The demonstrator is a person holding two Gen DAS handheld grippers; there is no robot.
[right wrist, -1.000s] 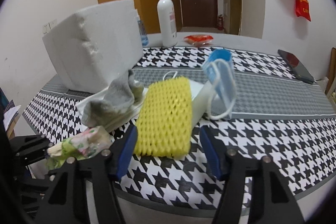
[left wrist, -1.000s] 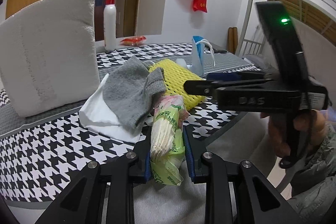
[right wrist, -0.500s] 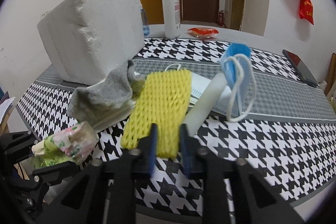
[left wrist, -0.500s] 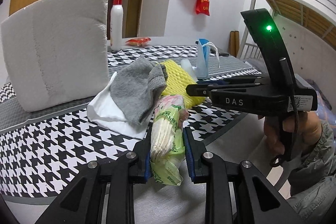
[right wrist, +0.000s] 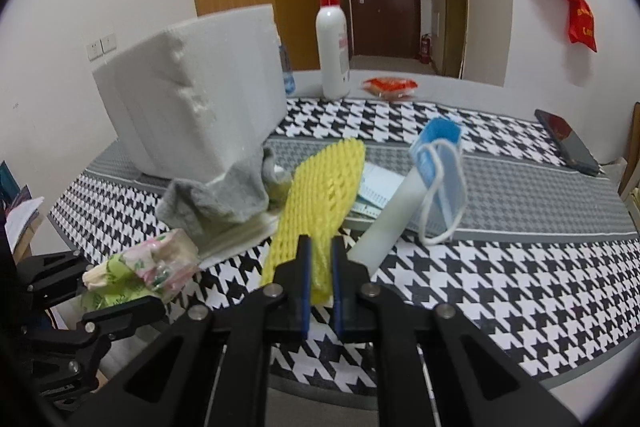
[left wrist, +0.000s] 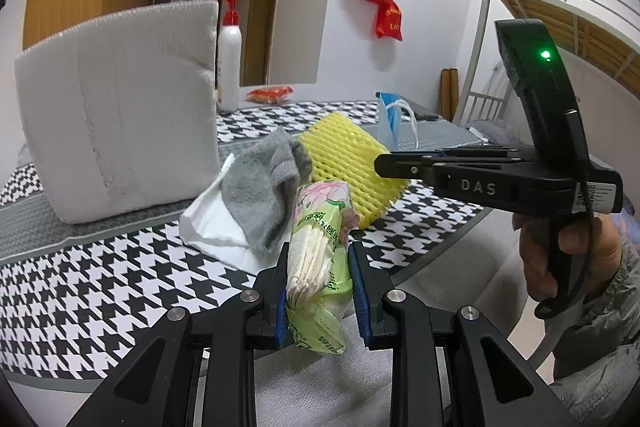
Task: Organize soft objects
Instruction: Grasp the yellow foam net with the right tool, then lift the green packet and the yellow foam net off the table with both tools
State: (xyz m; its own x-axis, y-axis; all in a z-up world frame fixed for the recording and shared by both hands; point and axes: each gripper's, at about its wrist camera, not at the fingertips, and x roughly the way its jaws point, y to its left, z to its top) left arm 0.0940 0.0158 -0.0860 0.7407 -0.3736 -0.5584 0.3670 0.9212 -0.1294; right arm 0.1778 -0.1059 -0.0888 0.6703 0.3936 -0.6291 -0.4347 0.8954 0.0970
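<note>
My left gripper clamps the tissue pack off the table edge; my right gripper pinches the yellow net.

Tablecloth was black-and-white houndstooth with grey bands. Net between the right gripper's blue pads was yellow. Tissue pack in the left gripper was green with pink flowers. Sock ahead of it was grey, on white cloth. Foam block white. Mask blue with white loops. Bottle white, red pump. Both grippers black.
</note>
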